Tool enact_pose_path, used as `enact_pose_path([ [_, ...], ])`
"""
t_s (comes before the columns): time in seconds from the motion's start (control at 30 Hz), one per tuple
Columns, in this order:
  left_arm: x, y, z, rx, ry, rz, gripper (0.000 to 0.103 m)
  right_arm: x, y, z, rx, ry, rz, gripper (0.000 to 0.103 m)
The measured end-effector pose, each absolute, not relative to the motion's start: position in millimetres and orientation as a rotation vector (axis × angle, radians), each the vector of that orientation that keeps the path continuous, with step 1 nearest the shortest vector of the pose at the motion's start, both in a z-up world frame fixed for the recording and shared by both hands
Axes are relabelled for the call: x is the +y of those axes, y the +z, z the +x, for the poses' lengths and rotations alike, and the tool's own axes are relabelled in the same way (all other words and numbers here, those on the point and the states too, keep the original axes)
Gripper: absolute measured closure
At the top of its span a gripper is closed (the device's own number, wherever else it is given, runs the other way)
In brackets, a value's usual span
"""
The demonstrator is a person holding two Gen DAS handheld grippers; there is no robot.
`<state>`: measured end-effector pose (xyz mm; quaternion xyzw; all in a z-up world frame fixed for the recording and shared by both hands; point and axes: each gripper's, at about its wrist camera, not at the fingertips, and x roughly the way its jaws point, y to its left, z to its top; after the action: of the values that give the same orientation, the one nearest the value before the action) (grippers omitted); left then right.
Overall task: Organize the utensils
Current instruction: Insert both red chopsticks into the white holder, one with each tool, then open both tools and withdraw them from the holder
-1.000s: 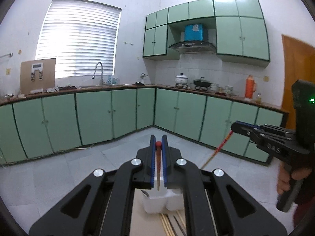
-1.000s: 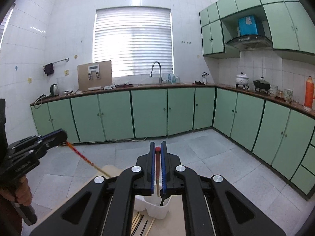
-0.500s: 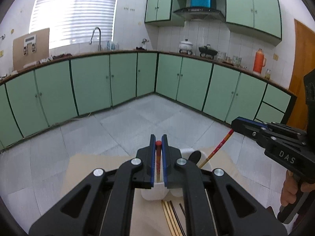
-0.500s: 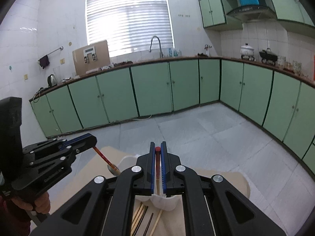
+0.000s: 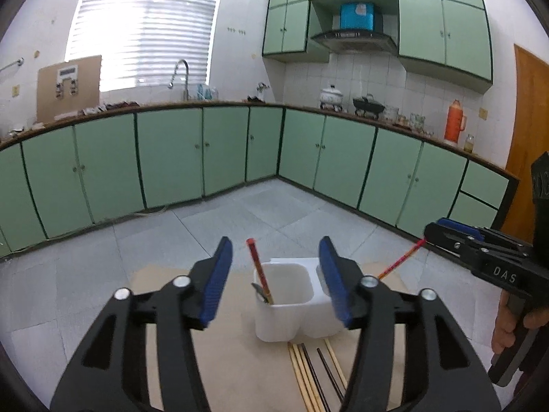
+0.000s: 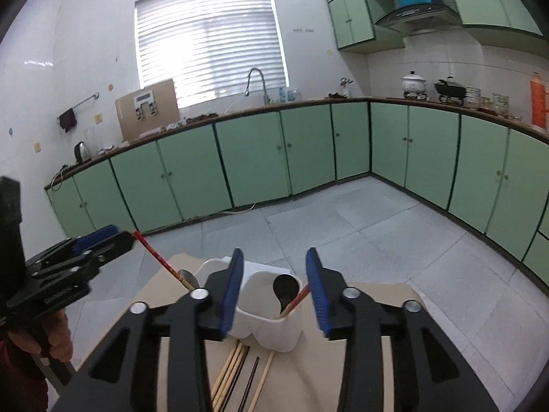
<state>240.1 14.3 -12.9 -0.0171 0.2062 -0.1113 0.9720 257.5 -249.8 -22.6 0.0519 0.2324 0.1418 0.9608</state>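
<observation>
The left gripper (image 5: 275,279) and right gripper (image 6: 274,288) both hang with blue pads spread apart, gripping nothing. Below them, a white 2-compartment holder (image 5: 291,305) stands on the tan mat (image 5: 236,360). 1 red-handled spoon (image 5: 259,271) leans toward 11 o'clock in one compartment; another (image 6: 298,297), probably a spoon too, leans toward 1 o'clock. Loose chopsticks (image 6: 236,370) lie at 6 o'clock, just beside the holder.

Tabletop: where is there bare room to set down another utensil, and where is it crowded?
Bare tabletop lies left of the white holder, and a wider patch lies right of it, out to the table's edge. It is crowded directly in front of the holder, where loose chopsticks lie.
</observation>
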Motion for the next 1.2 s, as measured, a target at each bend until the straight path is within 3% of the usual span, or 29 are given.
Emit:
enact_pose_path([
  [0.07, 15.8, -12.3, 222.7, 0.371, -0.195, -0.025, 0.031, -254.0, -23.7, 242.2, 0.435, 0.255, 0.106, 0.037],
  [0.1, 16.4, -13.5, 212.3, 0.348, -0.183, -0.016, 0.027, -255.4, -25.5, 234.8, 0.421, 0.242, 0.101, 0.034],
  [0.27, 15.3, -32.7, 171.6, 0.301, -0.147, 0.01, 0.017, -253.5, -52.8, 197.2, 0.396, 0.178, 0.061, 0.018],
  [0.47, 16.9, -75.2, 147.2, 0.368, -0.138, 0.013, 0.014, -245.2, -101.5, 168.2, 0.452, 0.162, 0.063, 0.013],
  [0.8, 35.1, -143.3, 130.7, 0.587, -0.113, 0.026, 0.014, -230.3, -168.9, 132.9, 0.613, 0.164, 0.071, 0.013],
  [1.2, 38.3, -177.8, 115.9, 0.668, -0.098, 0.031, 0.014, -213.4, -196.7, 107.2, 0.667, 0.172, 0.034, 0.014],
])
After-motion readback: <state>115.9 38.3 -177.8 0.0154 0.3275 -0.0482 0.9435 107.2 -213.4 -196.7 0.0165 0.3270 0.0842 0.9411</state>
